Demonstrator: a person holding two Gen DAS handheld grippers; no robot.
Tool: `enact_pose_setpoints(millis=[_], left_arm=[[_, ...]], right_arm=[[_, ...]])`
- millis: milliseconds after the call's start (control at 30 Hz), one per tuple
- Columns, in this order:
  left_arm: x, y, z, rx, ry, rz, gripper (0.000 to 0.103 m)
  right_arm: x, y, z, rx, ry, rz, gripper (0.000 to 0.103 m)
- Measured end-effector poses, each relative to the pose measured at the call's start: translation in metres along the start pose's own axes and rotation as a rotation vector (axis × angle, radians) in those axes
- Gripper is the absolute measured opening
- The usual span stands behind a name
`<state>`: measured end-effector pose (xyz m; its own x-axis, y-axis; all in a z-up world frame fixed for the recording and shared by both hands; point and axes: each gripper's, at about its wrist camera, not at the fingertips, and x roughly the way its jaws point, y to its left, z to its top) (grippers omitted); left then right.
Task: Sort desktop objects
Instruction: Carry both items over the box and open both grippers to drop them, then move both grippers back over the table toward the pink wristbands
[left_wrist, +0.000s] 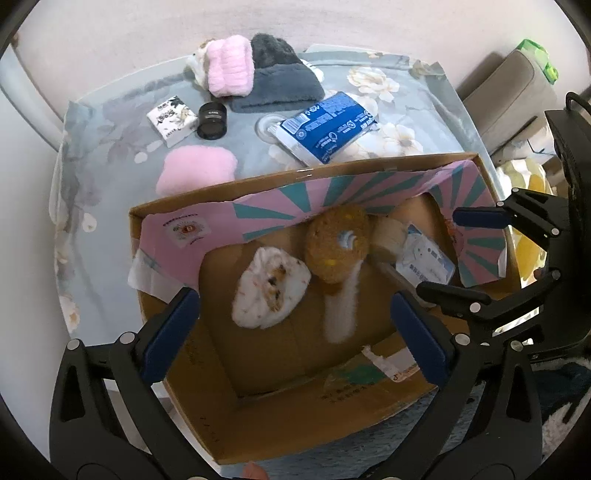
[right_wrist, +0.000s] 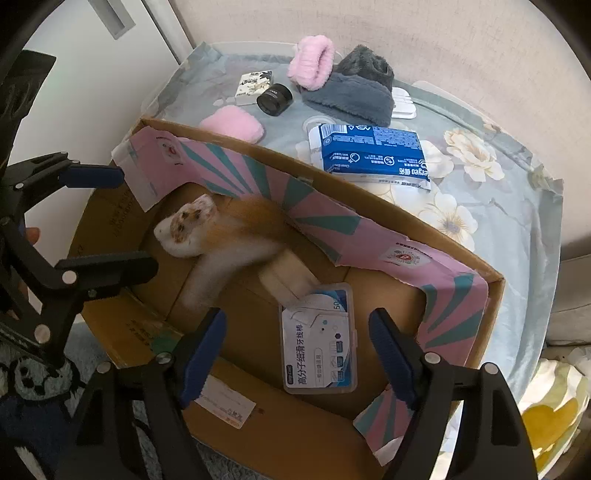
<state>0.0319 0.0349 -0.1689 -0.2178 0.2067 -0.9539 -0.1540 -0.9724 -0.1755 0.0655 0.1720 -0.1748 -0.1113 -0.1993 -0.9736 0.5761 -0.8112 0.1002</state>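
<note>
A cardboard box (left_wrist: 177, 206) (right_wrist: 491, 280) with pink-teal flaps stands at the table's near side. Inside lie a white spotted pouch (left_wrist: 271, 288) (right_wrist: 188, 225), an orange-brown plush (left_wrist: 338, 243) (right_wrist: 255, 221) and a floss-pick case (left_wrist: 424, 264) (right_wrist: 319, 338). My left gripper (left_wrist: 295, 332) hangs open and empty above the box over the pouch; it also shows in the right wrist view (right_wrist: 114, 218). My right gripper (right_wrist: 297, 354) is open and empty above the floss case; it also shows in the left wrist view (left_wrist: 461, 251).
On the floral tablecloth (left_wrist: 110, 155) beyond the box lie a blue wipes pack (left_wrist: 328, 125) (right_wrist: 373, 151), a pink puff (left_wrist: 197, 170) (right_wrist: 232, 125), a black jar (left_wrist: 211, 120) (right_wrist: 275, 99), a small white box (left_wrist: 171, 116) (right_wrist: 253, 86), a pink band (left_wrist: 231, 66) (right_wrist: 312, 66) and a grey fuzzy hat (left_wrist: 280, 74) (right_wrist: 358, 92).
</note>
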Motion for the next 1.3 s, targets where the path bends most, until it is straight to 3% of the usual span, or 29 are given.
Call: enact_pose_setpoints(millis=[367, 967, 1300], left_arm=[[-0.02, -0.013, 0.003, 0.074, -0.099, -0.058, 0.103], [-0.069, 0.016, 0.019, 0.027, -0.257, -0.098, 0.103], [-0.089, 0.036, 0.036, -0.012, -0.296, -0.015, 0.103]], right_arm=[[-0.008, -0.001, 0.004, 0.001, -0.026, -0.012, 0.076], [-0.064, -0.021, 0.012, 0.076, -0.158, -0.046, 0.076], [-0.081, -0.039, 0.02, 0.139, -0.228, -0.041, 0.077]])
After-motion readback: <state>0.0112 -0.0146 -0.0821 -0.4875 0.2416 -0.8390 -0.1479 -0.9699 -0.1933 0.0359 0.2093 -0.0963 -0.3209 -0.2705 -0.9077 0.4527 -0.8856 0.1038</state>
